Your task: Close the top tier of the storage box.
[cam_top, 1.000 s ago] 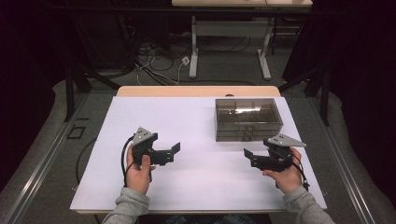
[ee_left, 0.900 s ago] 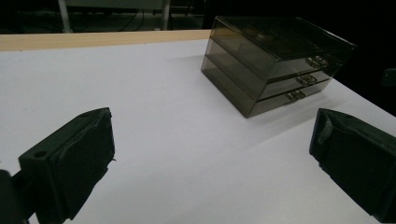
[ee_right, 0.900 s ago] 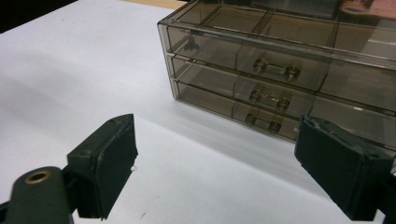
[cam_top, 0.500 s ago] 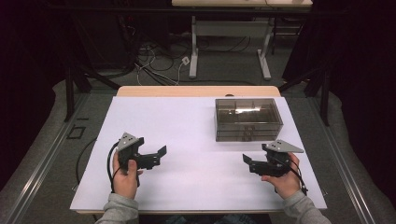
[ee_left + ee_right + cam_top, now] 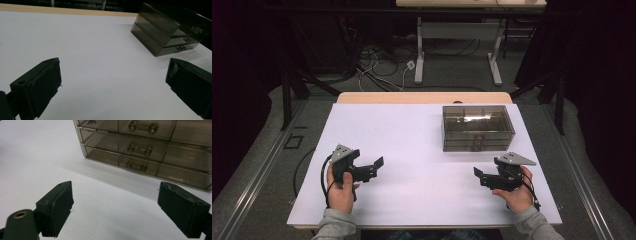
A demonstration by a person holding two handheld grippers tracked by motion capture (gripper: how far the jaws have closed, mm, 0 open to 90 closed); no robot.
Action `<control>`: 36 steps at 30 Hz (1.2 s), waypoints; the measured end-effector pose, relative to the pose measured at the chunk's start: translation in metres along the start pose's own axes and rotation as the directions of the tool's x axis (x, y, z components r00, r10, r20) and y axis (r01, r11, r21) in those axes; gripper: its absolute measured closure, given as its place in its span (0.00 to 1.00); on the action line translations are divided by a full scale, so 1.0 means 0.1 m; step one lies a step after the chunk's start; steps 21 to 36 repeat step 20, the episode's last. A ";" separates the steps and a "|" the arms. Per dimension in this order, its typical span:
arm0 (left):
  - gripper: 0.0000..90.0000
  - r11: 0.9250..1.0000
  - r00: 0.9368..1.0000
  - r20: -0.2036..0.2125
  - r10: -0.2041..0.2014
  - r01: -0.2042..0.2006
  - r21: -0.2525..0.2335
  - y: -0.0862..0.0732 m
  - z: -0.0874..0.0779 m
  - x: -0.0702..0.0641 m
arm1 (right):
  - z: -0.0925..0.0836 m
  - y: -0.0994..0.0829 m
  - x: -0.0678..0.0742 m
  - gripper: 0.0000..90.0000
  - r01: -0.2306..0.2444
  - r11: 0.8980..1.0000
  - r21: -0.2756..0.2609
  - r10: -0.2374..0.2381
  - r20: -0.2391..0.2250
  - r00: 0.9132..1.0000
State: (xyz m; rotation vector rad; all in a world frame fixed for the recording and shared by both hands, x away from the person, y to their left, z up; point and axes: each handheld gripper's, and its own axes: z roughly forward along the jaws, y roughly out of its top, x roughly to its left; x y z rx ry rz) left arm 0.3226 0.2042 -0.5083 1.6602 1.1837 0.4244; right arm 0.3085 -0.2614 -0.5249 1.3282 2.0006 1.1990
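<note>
A smoky clear plastic drawer unit (image 5: 478, 127) with three stacked drawers stands on the white table (image 5: 412, 135), at the back right. Its small handles (image 5: 140, 148) face me. My left gripper (image 5: 374, 167) is held low at the front left, jaws open and empty, pointing right toward the drawers (image 5: 167, 30). My right gripper (image 5: 479, 176) hovers at the front right, just in front of the unit, jaws wide open with nothing between them. Each hand grips its tool from below.
The white sheet covers most of the table, with a wooden strip (image 5: 422, 97) along the far edge. Beyond the table lie floor cables (image 5: 377, 65) and the legs of another desk (image 5: 419, 55). A black cable (image 5: 324, 175) loops from the left gripper.
The left hand has pulled back toward the front left corner and sunk a little. The right hand has drifted slightly toward me. Both sets of jaws stay open.
</note>
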 end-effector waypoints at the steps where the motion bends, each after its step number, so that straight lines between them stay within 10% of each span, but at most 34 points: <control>1: 0.01 1.000 1.000 -0.004 -0.001 0.001 0.001 -0.01 0.00 0.01 | 0.00 -0.01 0.00 0.14 -0.005 1.000 0.002 0.005 -0.001 1.000; 36: 0.01 1.000 0.999 -0.028 -0.016 0.017 0.025 -0.07 0.06 0.13 | 0.03 -0.05 -0.15 0.14 -0.032 0.999 0.022 0.031 0.047 0.998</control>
